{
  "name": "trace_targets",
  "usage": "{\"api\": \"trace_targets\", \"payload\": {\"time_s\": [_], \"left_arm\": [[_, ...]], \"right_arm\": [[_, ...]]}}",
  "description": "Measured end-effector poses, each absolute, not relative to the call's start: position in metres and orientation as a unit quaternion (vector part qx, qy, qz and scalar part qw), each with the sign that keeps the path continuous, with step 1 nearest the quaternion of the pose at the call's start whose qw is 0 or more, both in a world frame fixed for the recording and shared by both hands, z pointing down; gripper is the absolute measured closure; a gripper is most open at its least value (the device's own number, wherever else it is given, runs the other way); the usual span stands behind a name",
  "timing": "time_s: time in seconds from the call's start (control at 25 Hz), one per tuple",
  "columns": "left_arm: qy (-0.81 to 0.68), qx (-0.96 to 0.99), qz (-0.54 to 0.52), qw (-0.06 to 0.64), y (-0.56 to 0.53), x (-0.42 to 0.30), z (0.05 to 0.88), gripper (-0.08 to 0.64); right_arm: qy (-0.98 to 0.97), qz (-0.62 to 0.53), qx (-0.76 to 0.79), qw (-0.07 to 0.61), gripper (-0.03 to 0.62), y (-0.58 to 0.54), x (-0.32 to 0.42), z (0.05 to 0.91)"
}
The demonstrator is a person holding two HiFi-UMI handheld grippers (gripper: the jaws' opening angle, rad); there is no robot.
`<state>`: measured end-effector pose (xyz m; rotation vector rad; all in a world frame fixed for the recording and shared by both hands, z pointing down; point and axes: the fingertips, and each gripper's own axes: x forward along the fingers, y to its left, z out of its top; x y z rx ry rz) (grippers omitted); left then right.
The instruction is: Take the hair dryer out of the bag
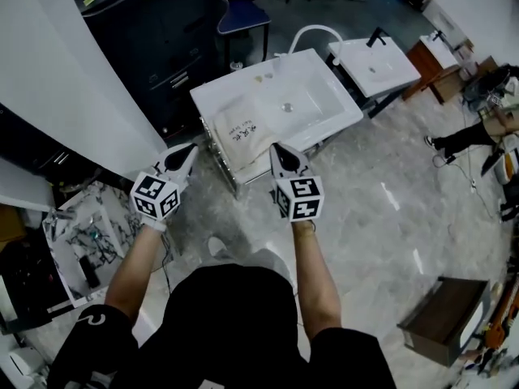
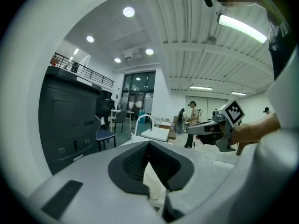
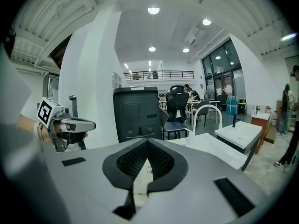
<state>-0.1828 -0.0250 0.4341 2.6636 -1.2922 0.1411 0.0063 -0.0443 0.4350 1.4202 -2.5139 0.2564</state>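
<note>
Both shut and empty: left gripper (image 1: 186, 154) and right gripper (image 1: 280, 156) are side by side, aimed at the bag (image 1: 243, 132) flat on the sink surface (image 1: 332, 112), likely lining up a two-handed grab. Hair dryer unseen, presumably inside.

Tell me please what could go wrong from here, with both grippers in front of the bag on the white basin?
1. The left gripper and right gripper are both shut and empty; unless they open first, they may only push the bag.
2. The bag lies near the front edge of the basin, so a push could slide it off.
3. The hair dryer is hidden, so a pinch may catch cloth only.
</note>
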Motion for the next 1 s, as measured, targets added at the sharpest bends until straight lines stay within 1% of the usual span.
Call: {"api": "trace_targets", "payload": {"time_s": [0.32,0.68,1.0], "left_arm": [[-0.411,0.905,0.058,0.091,-0.07,-0.164,0.447,0.561],[-0.413,0.905,0.082,0.066,-0.135,-0.134,0.447,0.561],[-0.426,0.898,0.092,0.065,-0.167,-0.109,0.455,0.561]], "right_arm": [[-0.852,0.101,0.499,0.126,0.597,-0.088,0.03,0.447],[-0.868,0.098,0.475,0.109,0.597,-0.173,0.056,0.45],[-0.879,0.109,0.452,0.105,0.597,-0.21,0.069,0.463]]}}
